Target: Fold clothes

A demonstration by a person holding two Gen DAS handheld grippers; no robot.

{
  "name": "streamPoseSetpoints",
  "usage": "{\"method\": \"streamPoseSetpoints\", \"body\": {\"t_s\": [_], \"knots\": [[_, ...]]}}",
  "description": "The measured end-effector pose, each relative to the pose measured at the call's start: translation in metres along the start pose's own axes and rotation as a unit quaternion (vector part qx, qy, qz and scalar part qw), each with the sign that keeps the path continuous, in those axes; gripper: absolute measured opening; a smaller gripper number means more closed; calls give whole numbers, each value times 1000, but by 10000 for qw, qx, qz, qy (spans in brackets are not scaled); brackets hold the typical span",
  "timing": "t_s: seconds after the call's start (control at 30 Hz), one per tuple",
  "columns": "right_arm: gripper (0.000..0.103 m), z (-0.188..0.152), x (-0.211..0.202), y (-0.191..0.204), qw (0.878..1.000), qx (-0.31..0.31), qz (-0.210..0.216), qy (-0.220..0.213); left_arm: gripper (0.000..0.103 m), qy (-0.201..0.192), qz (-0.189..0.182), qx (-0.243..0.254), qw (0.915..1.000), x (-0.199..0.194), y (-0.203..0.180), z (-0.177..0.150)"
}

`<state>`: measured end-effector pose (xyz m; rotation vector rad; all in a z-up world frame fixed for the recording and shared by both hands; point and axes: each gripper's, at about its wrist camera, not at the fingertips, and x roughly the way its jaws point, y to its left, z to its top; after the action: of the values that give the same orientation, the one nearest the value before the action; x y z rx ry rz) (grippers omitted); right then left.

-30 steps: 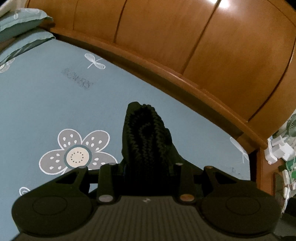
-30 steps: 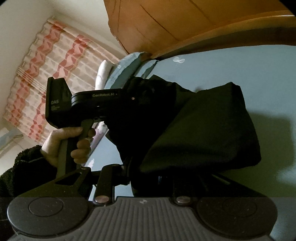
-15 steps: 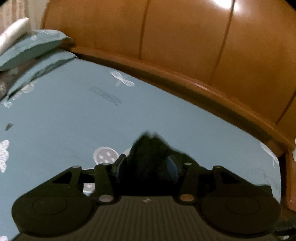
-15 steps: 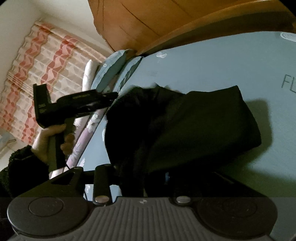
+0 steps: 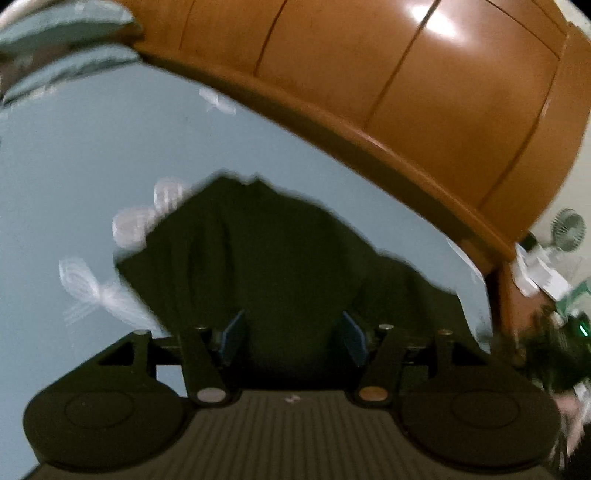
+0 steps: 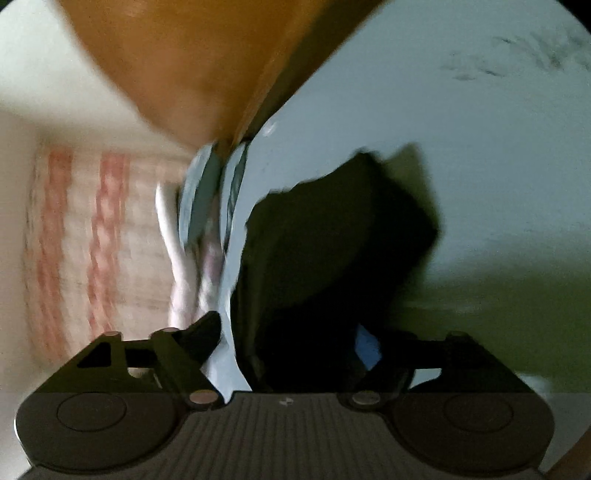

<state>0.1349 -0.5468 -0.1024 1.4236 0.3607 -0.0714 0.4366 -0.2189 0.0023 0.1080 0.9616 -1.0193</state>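
Observation:
A black garment (image 5: 280, 266) lies bunched on the light blue bedsheet (image 5: 74, 166), just beyond my left gripper (image 5: 291, 336). The left jaws are opening; the blue pads (image 5: 232, 336) stand apart with dark cloth between them, not pinched. In the right wrist view the same black garment (image 6: 332, 251) spreads ahead of my right gripper (image 6: 288, 339). Its jaws are opening too, with sheet showing between the left finger (image 6: 207, 332) and the cloth. This view is tilted and blurred.
The wooden headboard (image 5: 369, 92) curves along the far side of the bed. Pillows (image 5: 66, 26) lie at the top left. A pink-patterned curtain (image 6: 92, 240) hangs beyond the bed. A small fan (image 5: 569, 229) and clutter stand past the right bed corner.
Both grippers' jaws have spread and let the black garment go; it has sunk and widened on the sheet. The right view has rolled, and the left gripper has left it.

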Motion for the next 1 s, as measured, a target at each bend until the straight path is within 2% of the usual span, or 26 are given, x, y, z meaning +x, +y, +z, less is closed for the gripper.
{"method": "streamPoseSetpoints", "body": {"t_s": [0.1, 0.17, 0.2, 0.23, 0.27, 0.3, 0.43, 0.6, 0.67, 0.7, 0.73, 0.8, 0.9, 1.0], "knots": [[81, 5, -1, -11, 9986, 411, 185, -277, 60, -32, 14, -178, 9998, -10, 2, -39], [79, 8, 1, -7, 9986, 292, 43, -430, 60, -52, 24, -341, 9994, -17, 4, -61], [73, 9, 2, -3, 9986, 187, -76, -480, 60, -86, 46, -437, 9990, -19, 5, -68], [58, 11, 5, 1, 9984, 25, -231, -516, 60, -121, 74, -515, 9986, -23, 6, -75], [47, 12, 7, 5, 9977, -170, -393, -530, 60, -158, 115, -534, 9984, -27, 6, -80], [31, 13, 9, 9, 9962, -372, -561, -551, 60, -194, 151, -513, 9984, -30, 4, -84], [14, 15, 11, 32, 9820, -1364, -1129, -654, 62, -262, 164, -446, 9985, -47, 0, -95], [13, 22, 12, 62, 9530, -2534, -1590, -482, 63, -263, 56, -279, 9992, -49, -6, -96], [14, 20, 17, 62, 9410, -2773, -1902, -363, 63, -257, 15, -223, 9994, -49, -9, -98], [16, 20, 20, 58, 9366, -2816, -2061, -308, 63, -257, 4, -208, 9995, -49, -9, -99], [26, 17, 19, 53, 9338, -2806, -2202, -276, 63, -243, 16, -191, 9995, -48, -10, -99], [29, 15, 12, 46, 9309, -2729, -2400, -358, 63, -187, 46, -149, 9997, -48, -10, -100], [42, 11, -6, 51, 9280, -2708, -2475, -658, 63, -160, 81, -27, 9998, -50, -9, -96], [42, 6, -17, 67, 9137, -3135, -2405, -953, 64, -206, 116, 167, 9996, -45, -12, -79]]}}
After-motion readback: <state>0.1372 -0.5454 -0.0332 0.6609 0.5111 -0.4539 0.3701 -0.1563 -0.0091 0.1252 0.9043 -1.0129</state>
